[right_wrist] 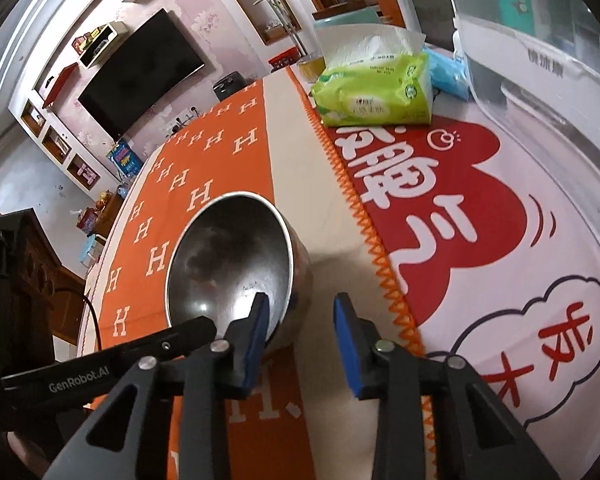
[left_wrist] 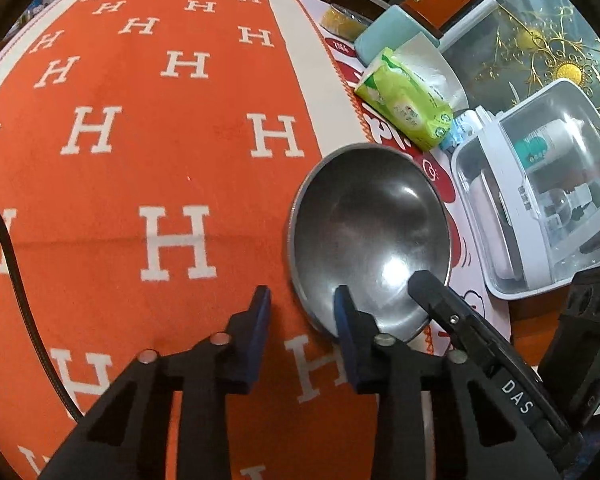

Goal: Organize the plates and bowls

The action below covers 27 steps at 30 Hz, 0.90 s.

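Observation:
A steel bowl [left_wrist: 370, 236] stands upright on the orange cloth with white H letters [left_wrist: 140, 140], near its white border. My left gripper [left_wrist: 302, 300] is open, with the bowl's near-left rim between its fingers. My right gripper [right_wrist: 302, 304] is open, its left finger inside the bowl [right_wrist: 228, 264] and its right finger outside, so the near-right rim sits between them. Each gripper's finger shows in the other's view. No plates are in view.
A green tissue pack [left_wrist: 406, 100] lies behind the bowl on a red and white mat [right_wrist: 460, 208]. A clear-lidded white box [left_wrist: 540, 188] stands to the right. A pale blue container [left_wrist: 384, 34] and a yellow item are further back. A black cable [left_wrist: 16, 280] crosses the cloth at left.

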Available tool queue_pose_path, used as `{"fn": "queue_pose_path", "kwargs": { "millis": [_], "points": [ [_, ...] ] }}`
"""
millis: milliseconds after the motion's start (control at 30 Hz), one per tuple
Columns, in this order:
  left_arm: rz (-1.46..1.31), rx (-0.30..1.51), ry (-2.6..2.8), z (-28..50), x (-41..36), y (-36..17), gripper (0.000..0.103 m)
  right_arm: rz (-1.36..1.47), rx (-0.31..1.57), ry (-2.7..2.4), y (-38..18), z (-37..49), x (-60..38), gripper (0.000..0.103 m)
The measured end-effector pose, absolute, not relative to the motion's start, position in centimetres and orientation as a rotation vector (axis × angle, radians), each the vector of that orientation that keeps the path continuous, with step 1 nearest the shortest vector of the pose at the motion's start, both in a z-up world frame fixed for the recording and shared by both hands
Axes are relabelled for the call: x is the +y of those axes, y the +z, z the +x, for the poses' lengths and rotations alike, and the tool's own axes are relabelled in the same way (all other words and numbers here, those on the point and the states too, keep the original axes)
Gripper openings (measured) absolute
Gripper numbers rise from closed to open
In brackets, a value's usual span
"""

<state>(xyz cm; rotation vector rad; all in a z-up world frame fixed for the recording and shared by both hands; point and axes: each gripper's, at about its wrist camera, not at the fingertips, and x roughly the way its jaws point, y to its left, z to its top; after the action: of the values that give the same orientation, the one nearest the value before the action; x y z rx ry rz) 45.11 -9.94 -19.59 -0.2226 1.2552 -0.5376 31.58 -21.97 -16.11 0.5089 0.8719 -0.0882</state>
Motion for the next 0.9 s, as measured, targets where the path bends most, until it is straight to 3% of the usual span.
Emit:
{"fn": "queue_pose_path", "kwargs": {
  "millis": [267,900],
  "points": [
    [-0.204,1.256,-0.53,44.1,-10.1,-19.9,0.013,0.516,0.92,-0.07,-16.5,31.4,-21.2,0.015],
    [-0.174,1.35,-0.475,39.3,-6.3,-18.8,0.013,0.508,1.028,-0.025,-14.8,28.6,-18.0,0.012]
  ]
}}
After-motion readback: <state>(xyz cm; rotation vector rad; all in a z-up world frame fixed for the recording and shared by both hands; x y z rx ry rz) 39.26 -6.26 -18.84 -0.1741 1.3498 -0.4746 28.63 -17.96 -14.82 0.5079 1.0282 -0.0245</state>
